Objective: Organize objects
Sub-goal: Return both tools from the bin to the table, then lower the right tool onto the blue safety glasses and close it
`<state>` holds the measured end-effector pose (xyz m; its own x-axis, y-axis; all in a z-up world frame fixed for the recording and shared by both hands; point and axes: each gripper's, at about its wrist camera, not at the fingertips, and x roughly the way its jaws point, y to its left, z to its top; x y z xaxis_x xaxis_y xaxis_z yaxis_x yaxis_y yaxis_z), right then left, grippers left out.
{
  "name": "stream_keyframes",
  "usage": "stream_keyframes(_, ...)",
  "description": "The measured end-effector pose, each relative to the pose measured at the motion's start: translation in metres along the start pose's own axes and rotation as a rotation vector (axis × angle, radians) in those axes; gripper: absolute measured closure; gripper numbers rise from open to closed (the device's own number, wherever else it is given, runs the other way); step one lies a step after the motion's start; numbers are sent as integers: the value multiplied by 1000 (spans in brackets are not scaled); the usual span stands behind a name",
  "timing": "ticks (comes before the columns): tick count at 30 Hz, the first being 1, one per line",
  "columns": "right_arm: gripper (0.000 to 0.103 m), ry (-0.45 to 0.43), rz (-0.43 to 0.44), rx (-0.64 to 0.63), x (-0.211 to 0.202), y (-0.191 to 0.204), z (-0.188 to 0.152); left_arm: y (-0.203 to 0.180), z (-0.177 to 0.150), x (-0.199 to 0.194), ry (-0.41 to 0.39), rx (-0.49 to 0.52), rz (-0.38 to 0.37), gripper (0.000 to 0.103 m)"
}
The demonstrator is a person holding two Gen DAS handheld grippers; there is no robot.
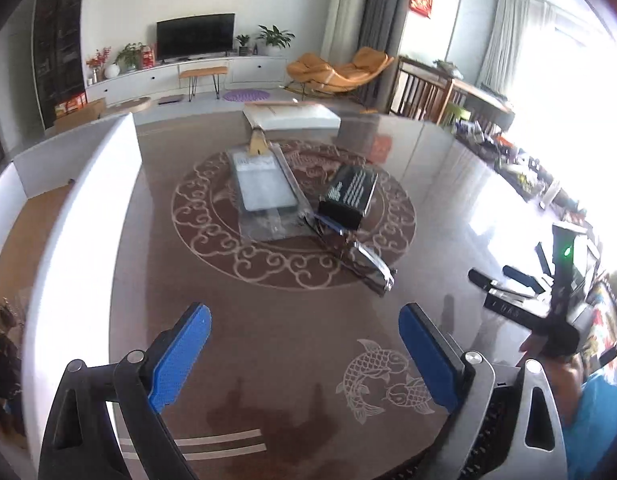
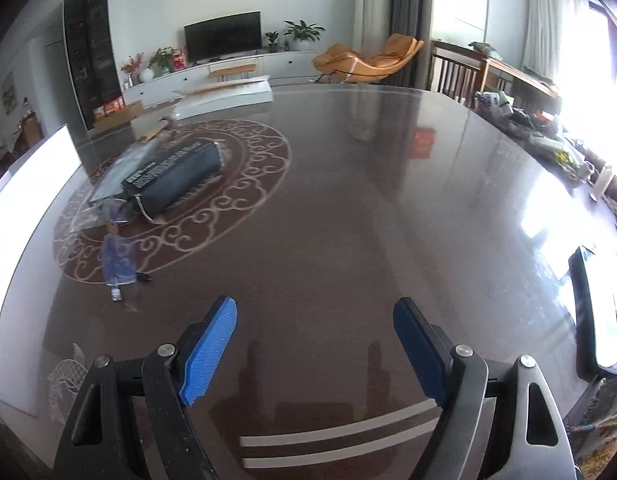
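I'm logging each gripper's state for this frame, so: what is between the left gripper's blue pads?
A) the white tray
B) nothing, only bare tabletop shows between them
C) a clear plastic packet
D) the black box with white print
B: the left gripper stands open over the table, and the black box lies farther away on the round pattern.

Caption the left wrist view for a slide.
Open left gripper hovers above patterned table; black box beside bagged items ahead.
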<state>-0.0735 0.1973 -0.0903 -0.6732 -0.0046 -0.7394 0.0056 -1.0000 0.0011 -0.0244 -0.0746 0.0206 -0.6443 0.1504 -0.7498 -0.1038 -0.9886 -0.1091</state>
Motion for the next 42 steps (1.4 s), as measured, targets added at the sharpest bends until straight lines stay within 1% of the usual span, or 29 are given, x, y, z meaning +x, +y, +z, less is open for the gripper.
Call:
stream_keyframes(1, 22, 7, 10, 20, 6, -1, 0, -5, -7, 15, 29, 16, 15, 7)
stream_keyframes(3, 22, 4, 28, 35, 6, -4, 1, -11, -15, 32, 62, 26, 24, 7)
stream_keyframes(5, 21, 5, 31, 24, 4, -5, 1, -11, -21, 45, 84, 21, 29, 7)
stream_keyframes(7, 21, 22, 50, 24, 11, -6, 0, -10, -26, 53, 95, 12, 37, 7)
stream_keyframes(10, 22, 42, 72, 27, 18, -3, -5, -1, -28, 65, 111, 6, 56, 7)
stream_keyframes(14, 22, 50, 62, 11, 23, 2, -7, 14, -29, 78, 144, -23, 75, 7)
stream_keyframes(18, 21, 56, 53, 5, 26, 4, -10, 24, -28, 80, 135, -40, 87, 7)
stream_keyframes(20, 21, 55, 44, -4, 26, 6, -11, 25, -25, 82, 138, -29, 100, 7)
stream_keyframes(22, 21, 54, 30, -20, 26, 8, -12, 25, -23, 86, 146, -4, 129, 7)
stream_keyframes(25, 21, 53, 18, -41, 25, 12, -14, 27, -21, 90, 150, 1, 138, 3)
stream_keyframes(27, 17, 53, 25, -43, 25, 13, -14, 29, -19, 92, 153, -3, 142, 0)
stream_keyframes(33, 9, 51, 33, -56, 27, 16, -15, 32, -16, 94, 136, -5, 143, 0)
stream_keyframes(42, 1, 61, 37, -57, 29, 16, -16, 39, -6, 101, 136, -5, 144, 0)
